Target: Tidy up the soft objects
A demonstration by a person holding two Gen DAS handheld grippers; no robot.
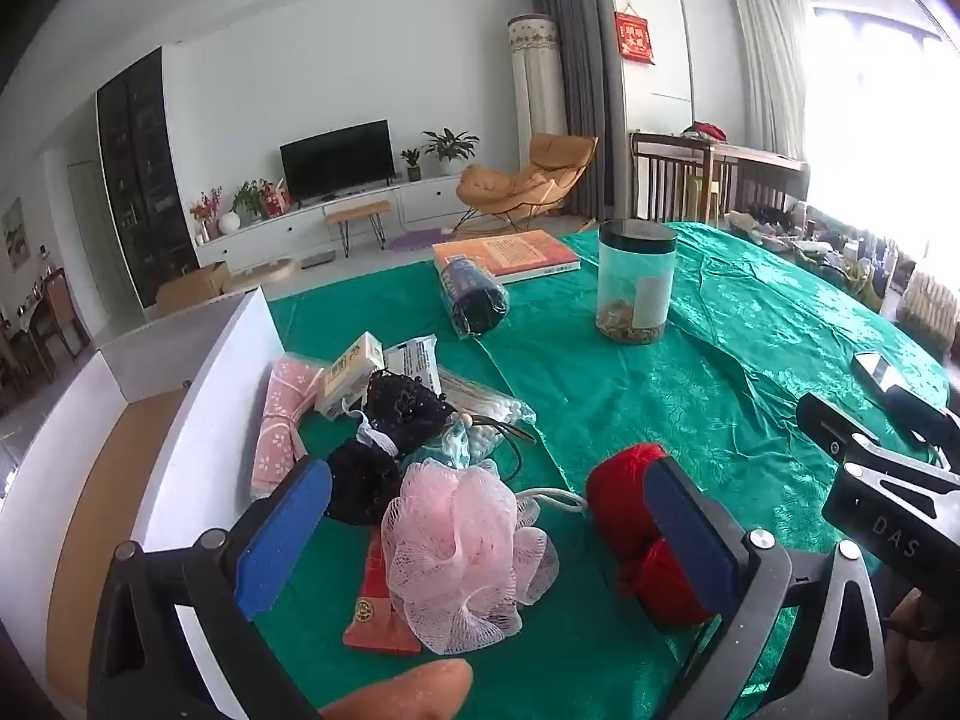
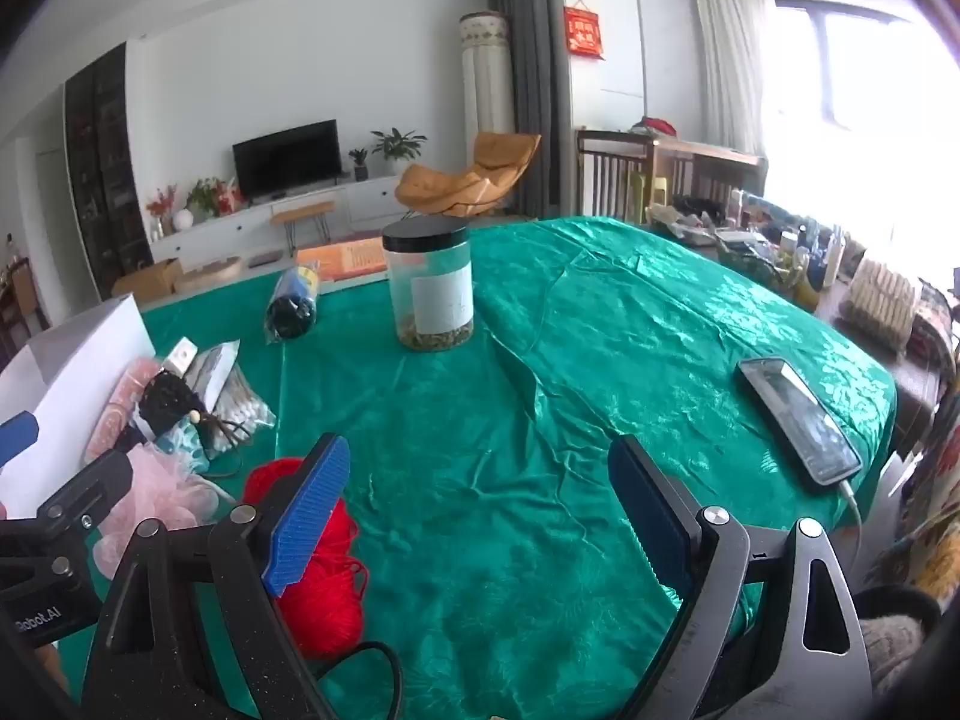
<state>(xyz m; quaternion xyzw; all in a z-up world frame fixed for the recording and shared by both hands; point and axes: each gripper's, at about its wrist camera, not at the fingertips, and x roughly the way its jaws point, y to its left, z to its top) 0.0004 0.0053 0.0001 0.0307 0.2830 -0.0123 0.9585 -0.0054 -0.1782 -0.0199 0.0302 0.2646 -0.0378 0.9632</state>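
My left gripper (image 1: 486, 534) is open, with a pink mesh bath pouf (image 1: 462, 546) on the green tablecloth between its blue pads. A red yarn ball (image 1: 624, 510) lies by its right pad. Past the pouf lie black lace pieces (image 1: 402, 408), a pink folded cloth (image 1: 282, 420), a bag of cotton swabs (image 1: 486, 414) and a red packet (image 1: 378, 612). A white box (image 1: 180, 450) with a brown bottom stands at the left. My right gripper (image 2: 480, 516) is open and empty above bare cloth, with the red yarn (image 2: 324, 576) by its left pad.
A clear jar with a black lid (image 2: 429, 288), a rolled dark item in plastic (image 1: 471, 294) and an orange book (image 1: 510, 255) sit at the far side. A phone on a cable (image 2: 798, 420) lies at the right near the table edge (image 2: 888, 420).
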